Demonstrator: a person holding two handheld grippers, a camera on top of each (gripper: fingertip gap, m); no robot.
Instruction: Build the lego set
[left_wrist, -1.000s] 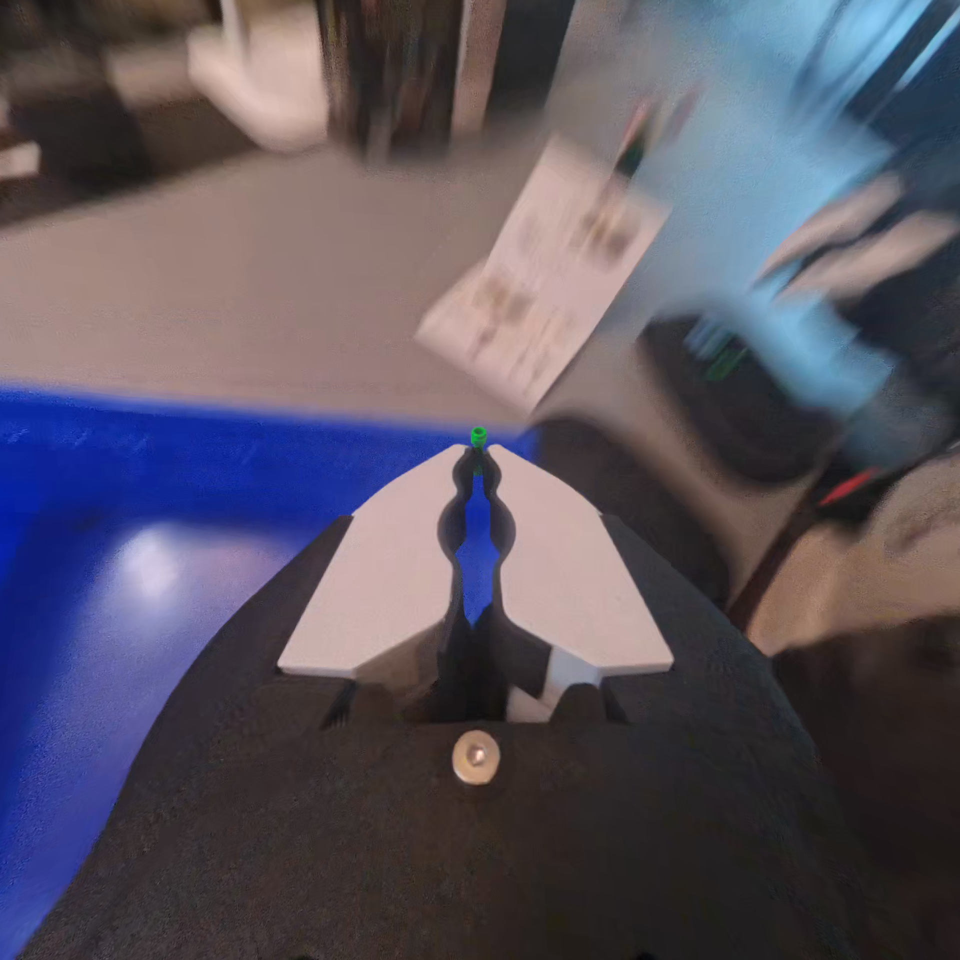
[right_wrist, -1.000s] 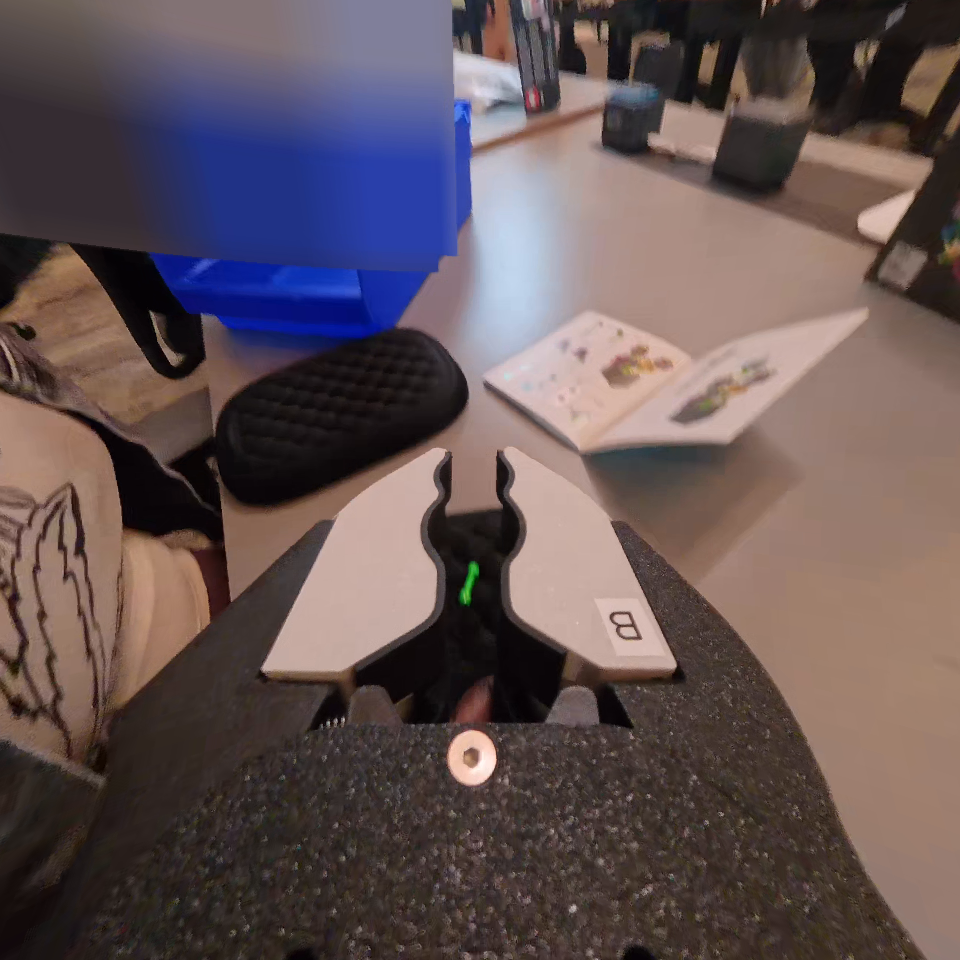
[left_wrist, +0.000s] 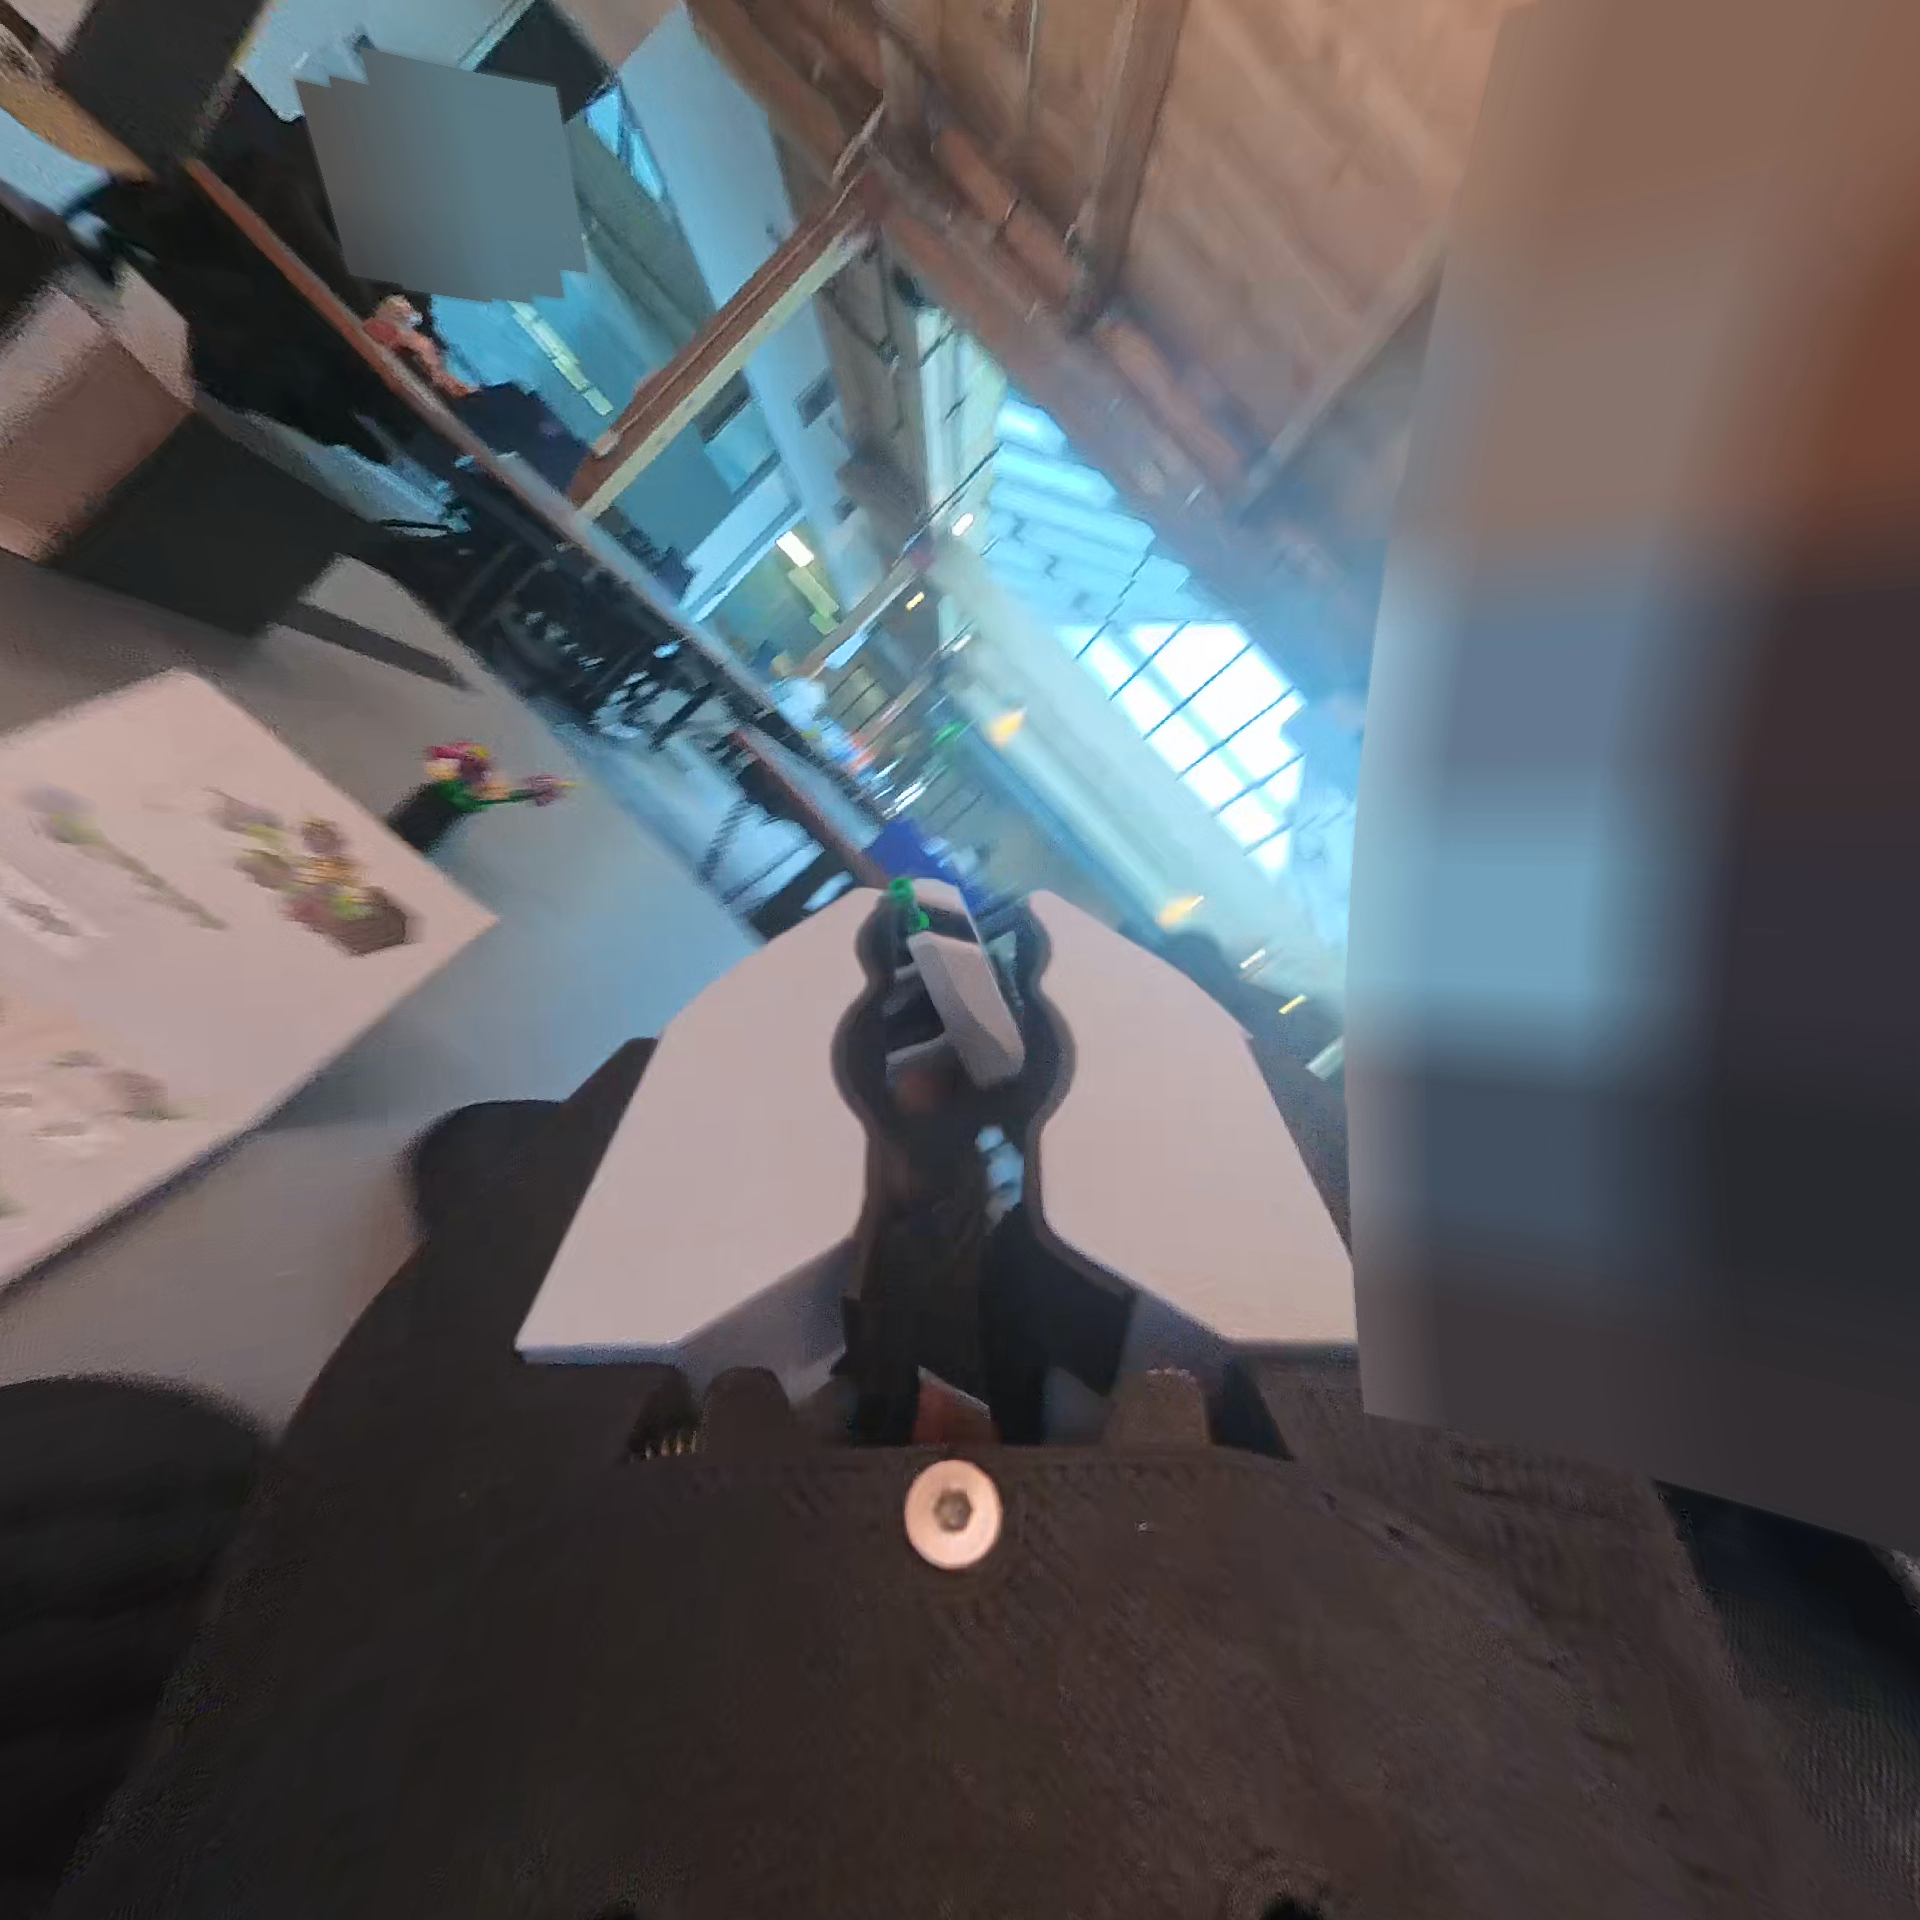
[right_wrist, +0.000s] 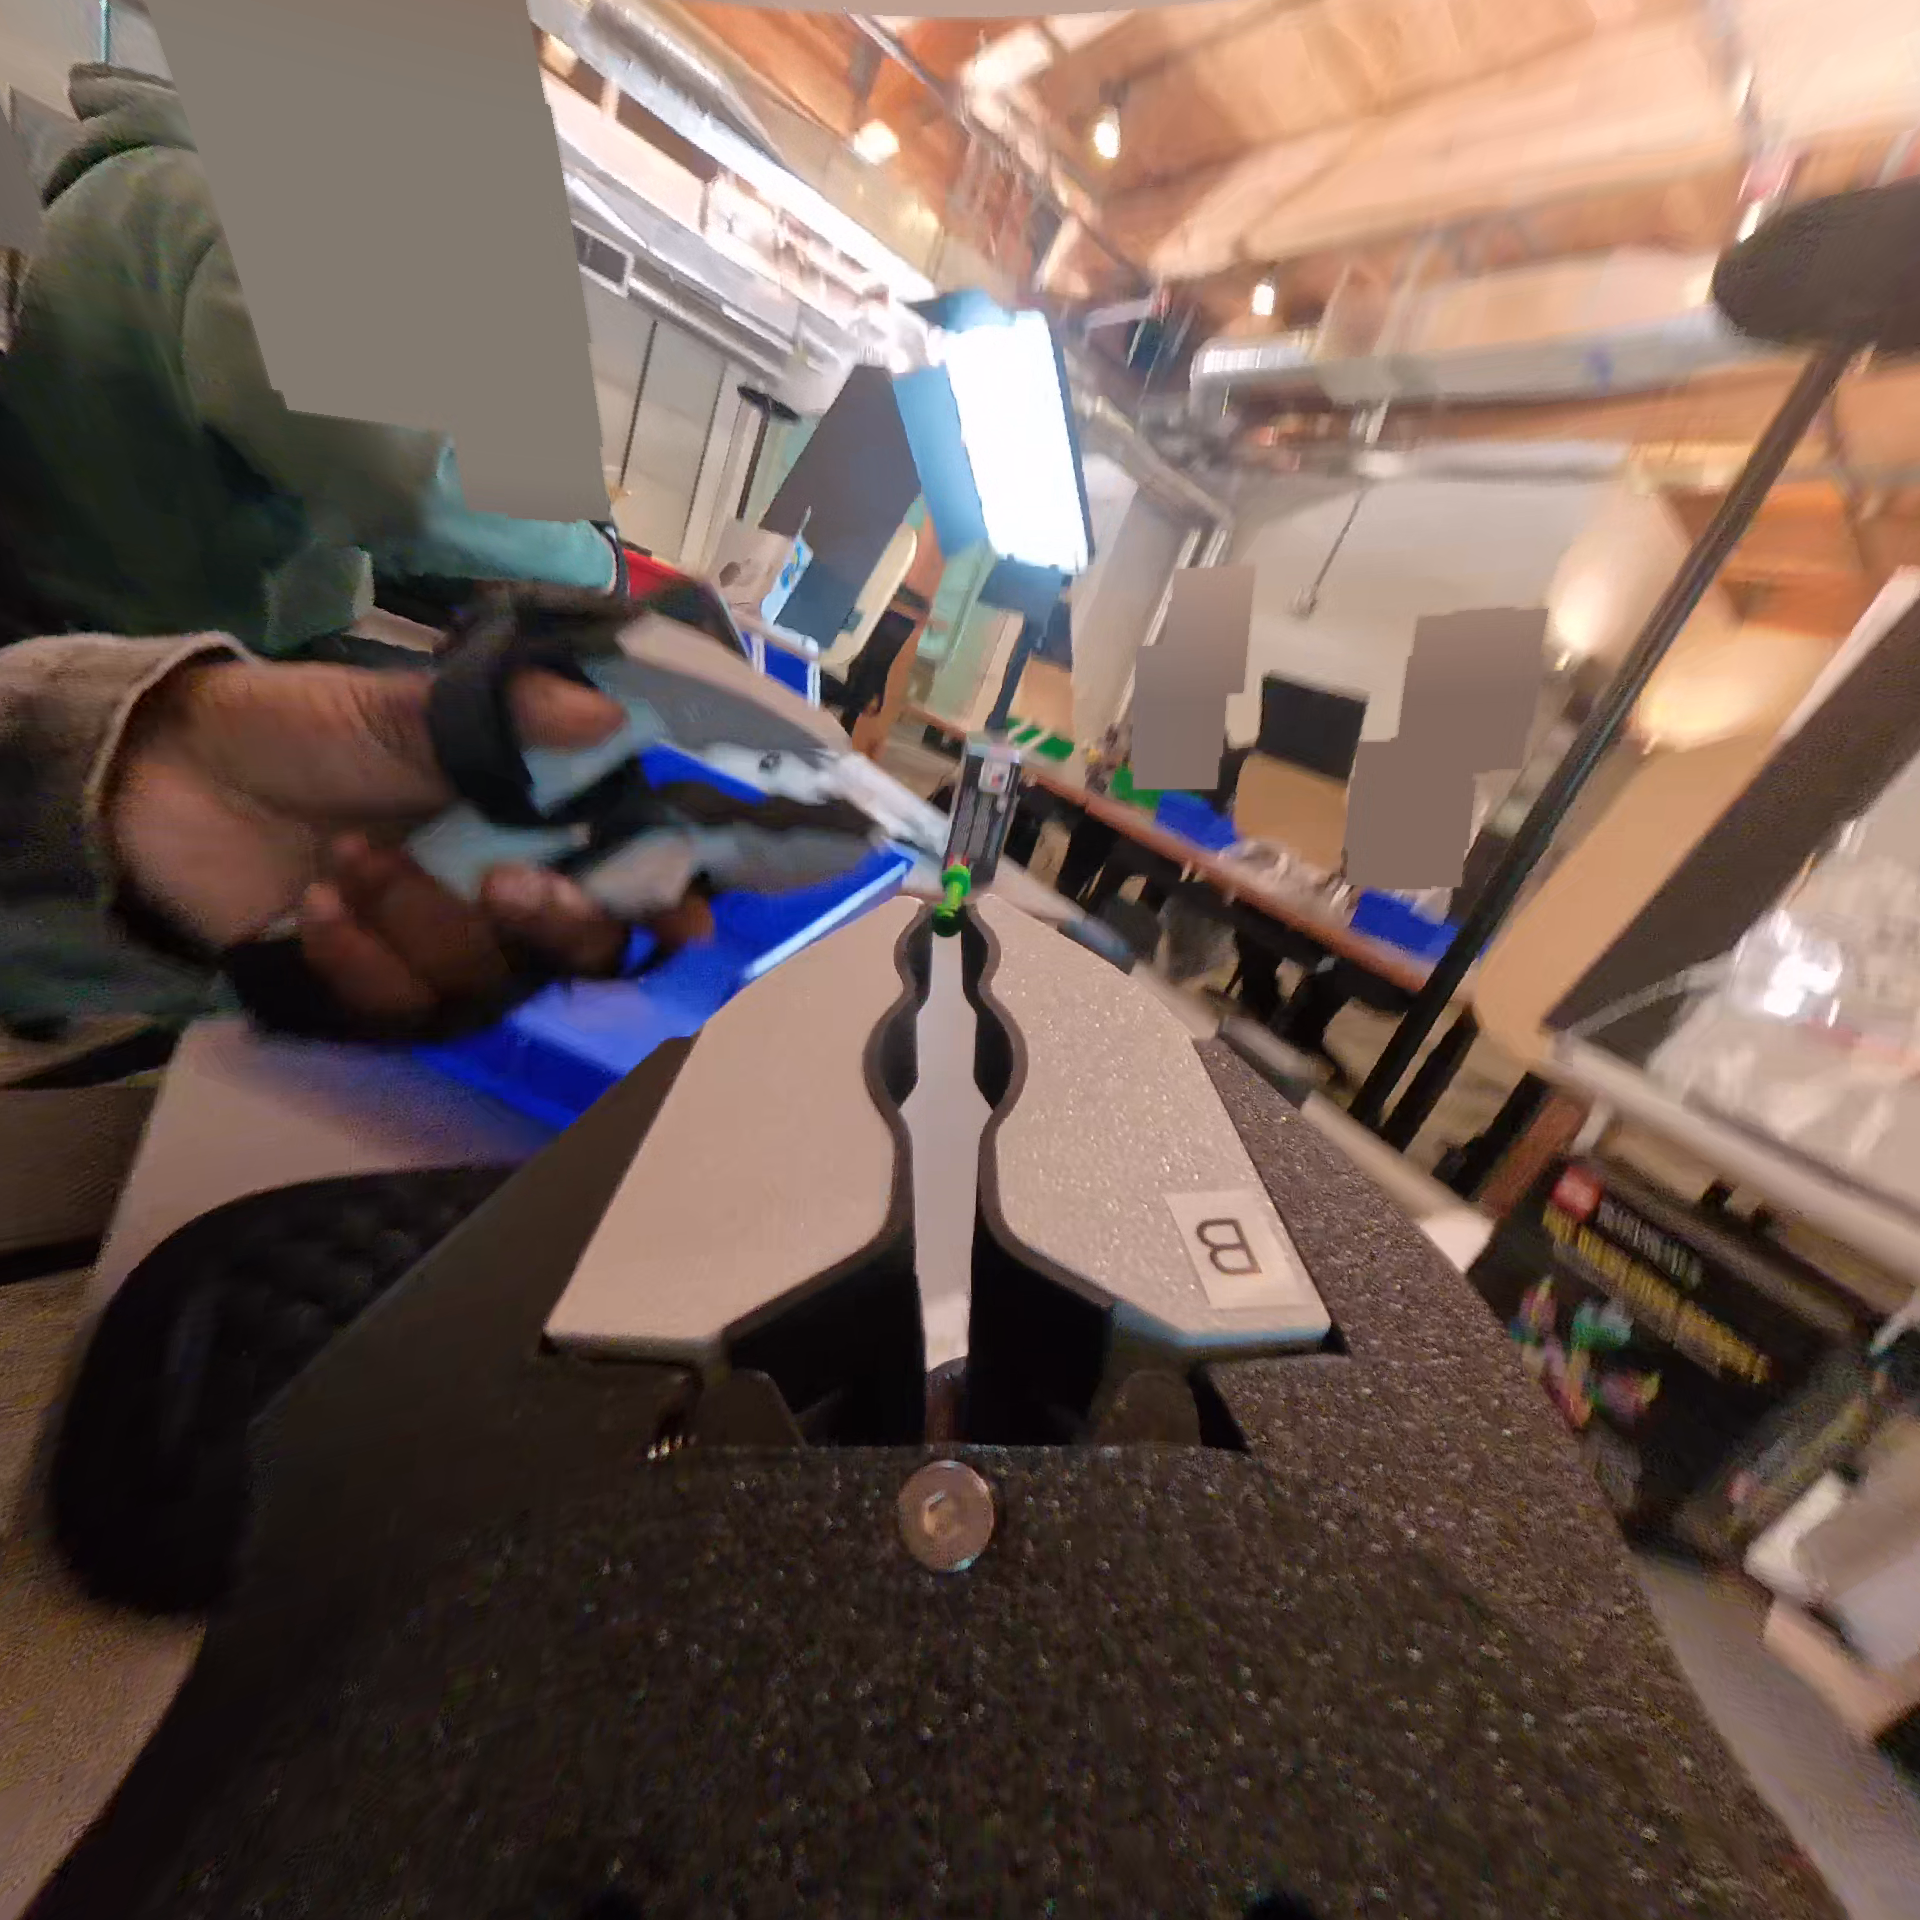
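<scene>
Now that both tools are up off the table, the work looks to have turned from fetching to a meeting in mid-air. A second ago my left gripper (left_wrist: 956, 899) was pinched on the green piece (left_wrist: 902, 891). Now its jaws stand slightly parted, with the piece at the tip of one finger, so I judge it is letting go. Left of the piece, this view alone shows the open booklet (left_wrist: 187, 935) and the small flower model (left_wrist: 468, 784). The right wrist view adds my hand (right_wrist: 312, 810) on the left tool and, below and left of the piece, the blue bin (right_wrist: 623, 1029). There my right gripper (right_wrist: 951, 914) has narrowed, its tips nipping the piece.
</scene>
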